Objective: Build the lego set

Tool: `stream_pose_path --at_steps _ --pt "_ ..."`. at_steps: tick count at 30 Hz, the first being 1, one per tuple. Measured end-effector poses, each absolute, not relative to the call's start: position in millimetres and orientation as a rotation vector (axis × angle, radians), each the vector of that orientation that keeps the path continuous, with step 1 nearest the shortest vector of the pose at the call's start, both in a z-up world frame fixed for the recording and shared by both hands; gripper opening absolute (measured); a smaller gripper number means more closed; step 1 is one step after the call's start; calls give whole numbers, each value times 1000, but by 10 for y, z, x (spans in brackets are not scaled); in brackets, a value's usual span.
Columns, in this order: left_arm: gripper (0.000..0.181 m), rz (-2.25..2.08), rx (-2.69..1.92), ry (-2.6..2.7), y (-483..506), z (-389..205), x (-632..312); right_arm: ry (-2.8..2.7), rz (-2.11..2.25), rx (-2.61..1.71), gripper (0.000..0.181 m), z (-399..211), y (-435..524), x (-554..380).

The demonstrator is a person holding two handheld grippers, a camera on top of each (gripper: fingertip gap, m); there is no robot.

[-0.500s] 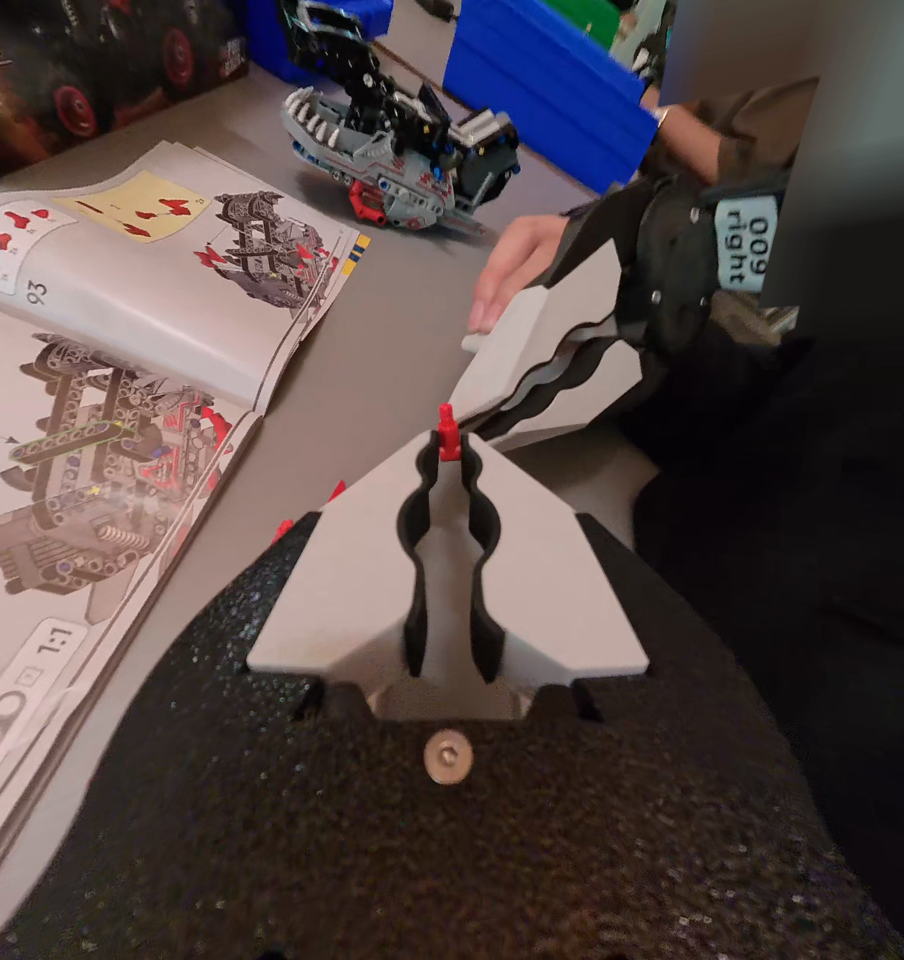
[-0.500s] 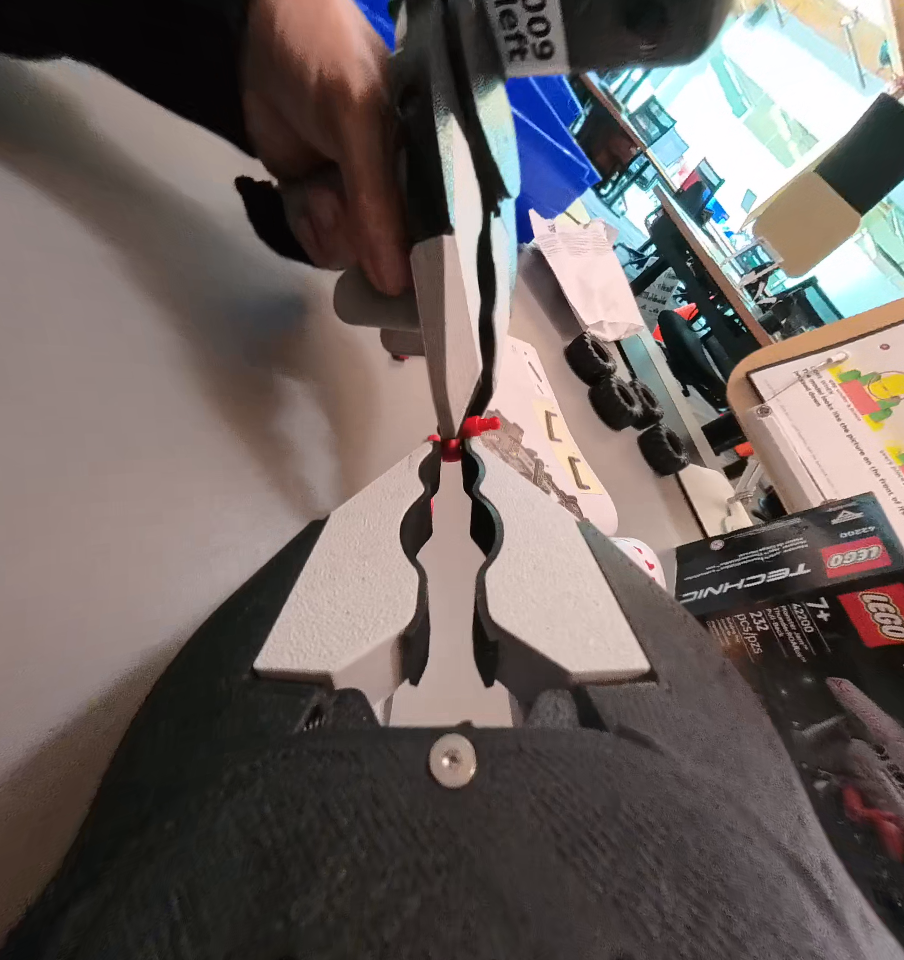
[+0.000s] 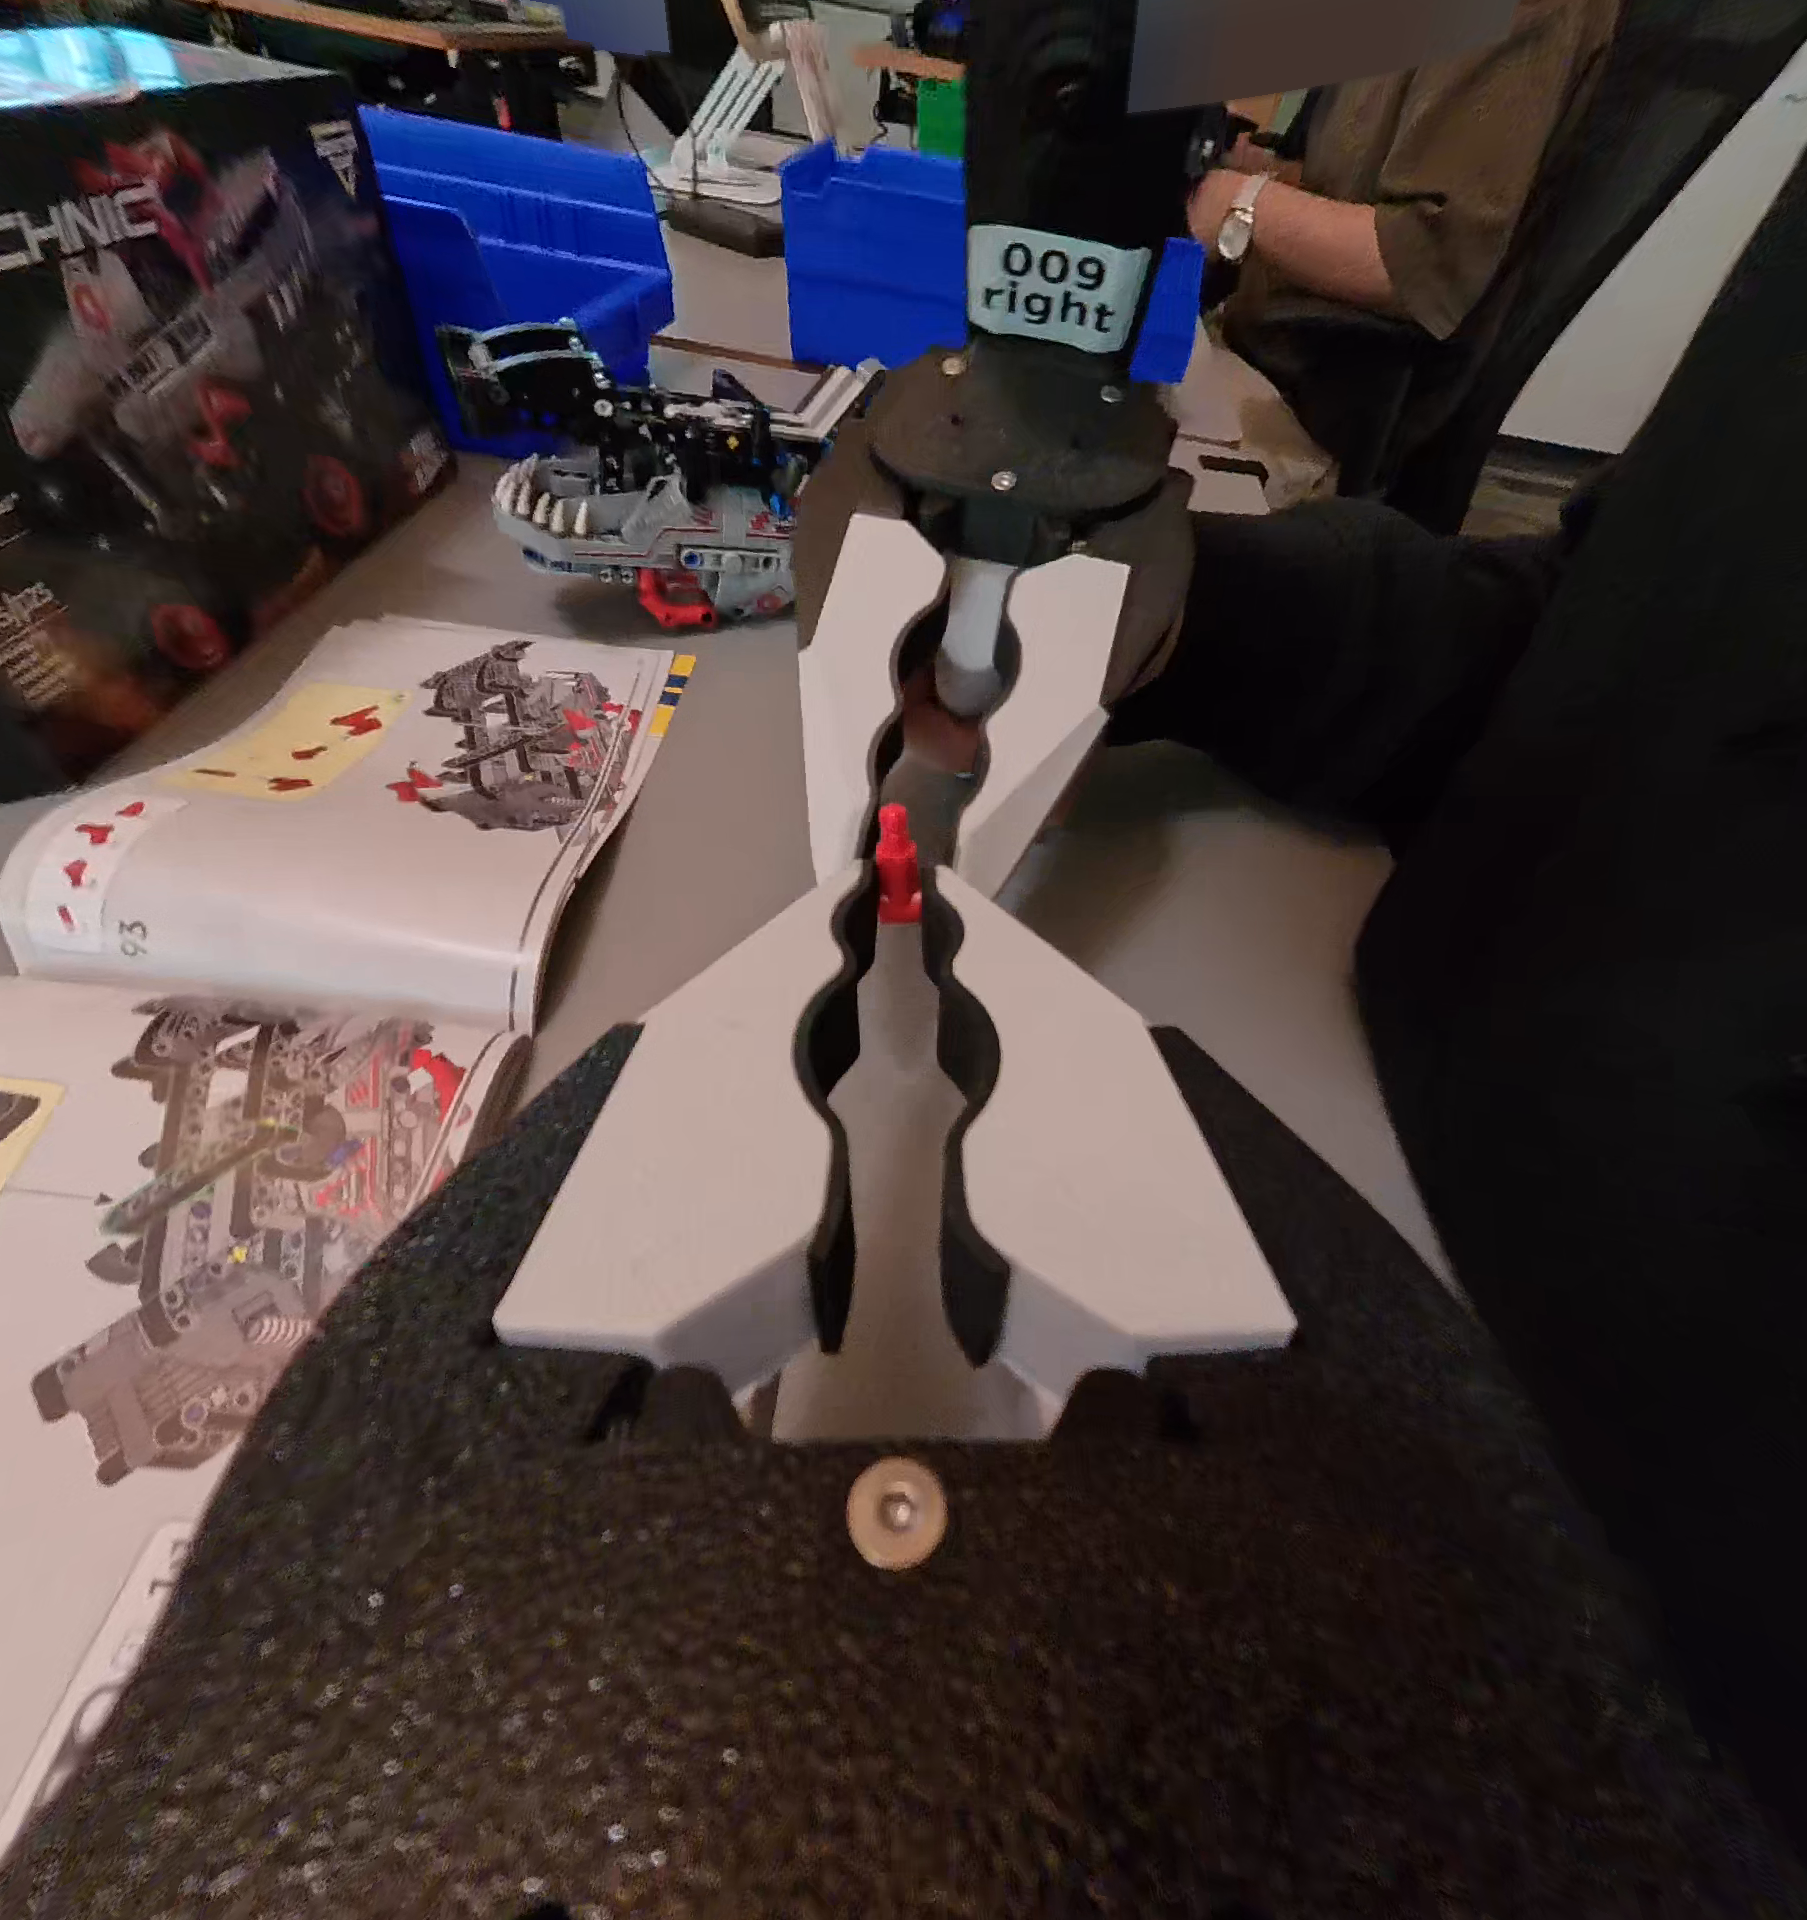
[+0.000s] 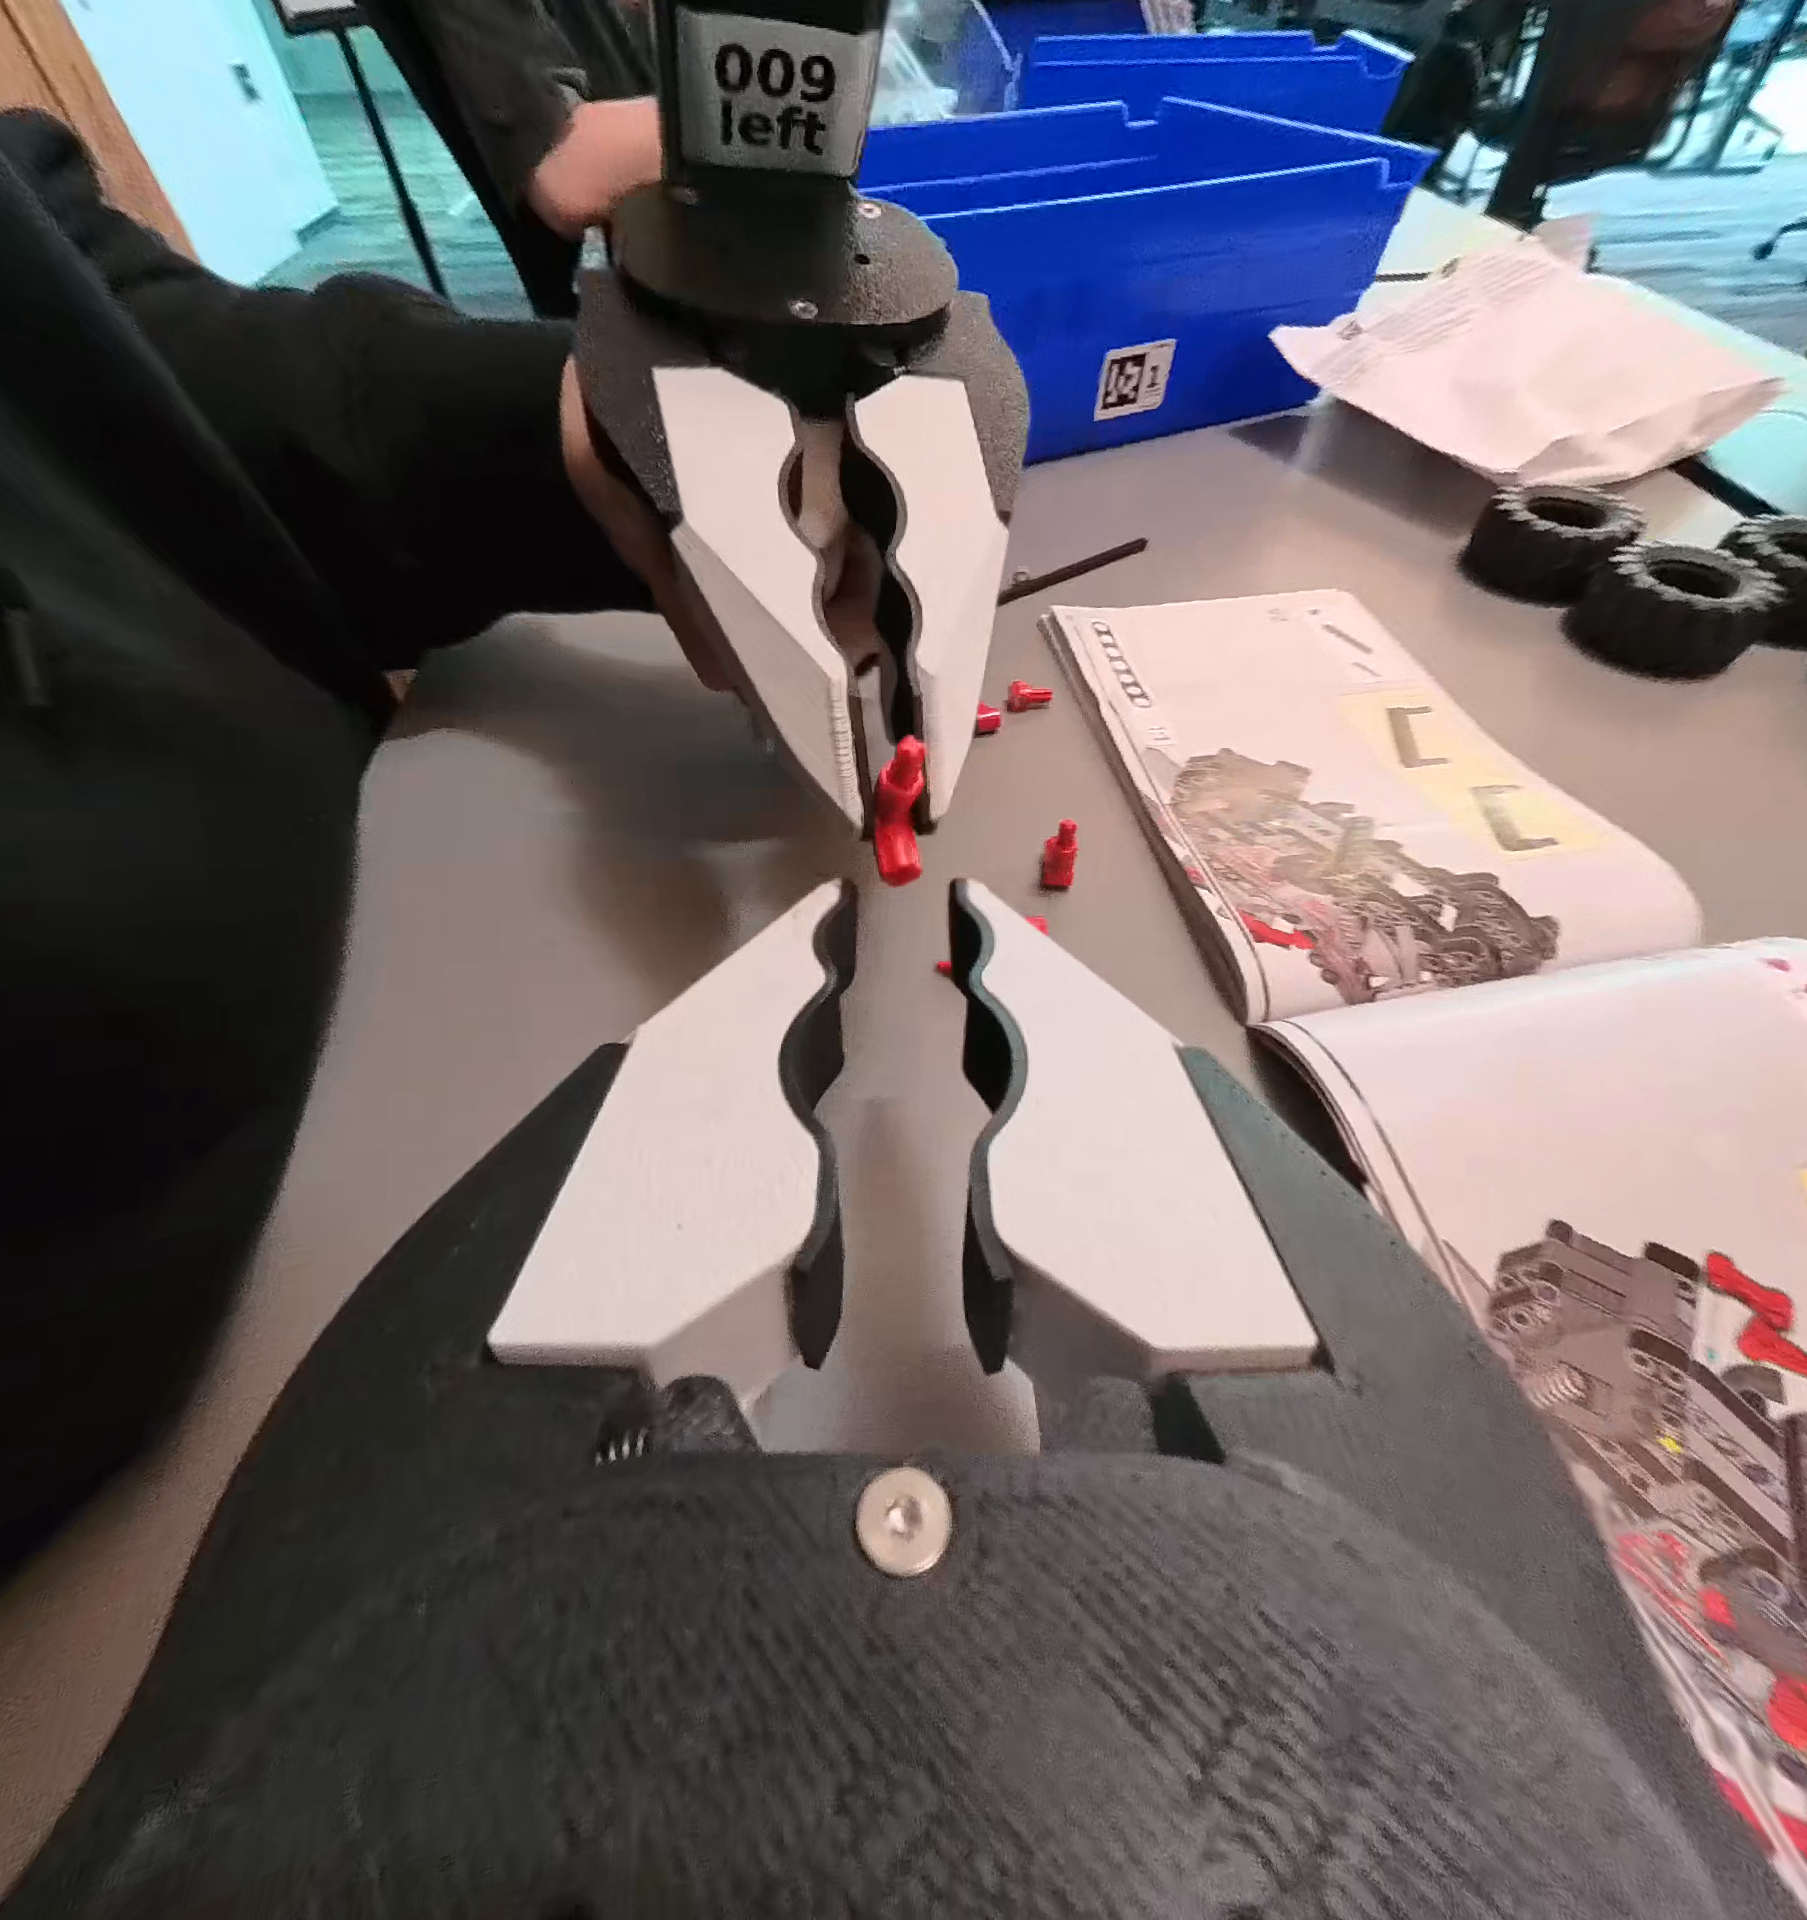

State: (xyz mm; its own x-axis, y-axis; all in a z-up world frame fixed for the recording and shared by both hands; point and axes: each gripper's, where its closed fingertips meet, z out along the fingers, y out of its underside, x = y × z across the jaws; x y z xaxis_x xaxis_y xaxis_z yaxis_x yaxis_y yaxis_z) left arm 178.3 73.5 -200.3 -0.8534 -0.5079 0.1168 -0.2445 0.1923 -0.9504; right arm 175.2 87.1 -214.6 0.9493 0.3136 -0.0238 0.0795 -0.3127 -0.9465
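Left gripper is clamped on a small red pin, pinched right at the fingertips, the pin's stub poking out past them. From the right wrist camera the same pin hangs out of the left tool's tips, above the grey table. Right gripper has its jaws parted with a clear gap and nothing in them; its tips sit just short of the pin, facing the left tool tip to tip, not touching as far as I can tell. More loose red pins lie on the table just beside the tips, two more near the booklet edge. Open instruction booklet lies left of my left tool; the partly built grey-and-black model stands beyond it, in front of the blue bins, with the set box further left. Black tyres sit well apart, at the far right of the right view.
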Motion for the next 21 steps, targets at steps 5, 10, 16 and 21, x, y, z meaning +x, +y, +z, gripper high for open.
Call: stream_pose_path --at_steps 5,10,16,21 --pt "5 -1654 -651 2257 721 -2067 1771 -313 306 -1847 14 -2105 849 1695" --pt "5 -1634 -663 2289 727 -2128 1767 -323 315 -1879 10 -2154 845 1699" --pt "8 -1429 -701 2358 765 -2333 1832 -275 243 -2022 6 -2357 830 1810" --pt "24 -1311 -785 2405 806 -2503 1874 -197 99 -2199 6 -2598 729 2053"
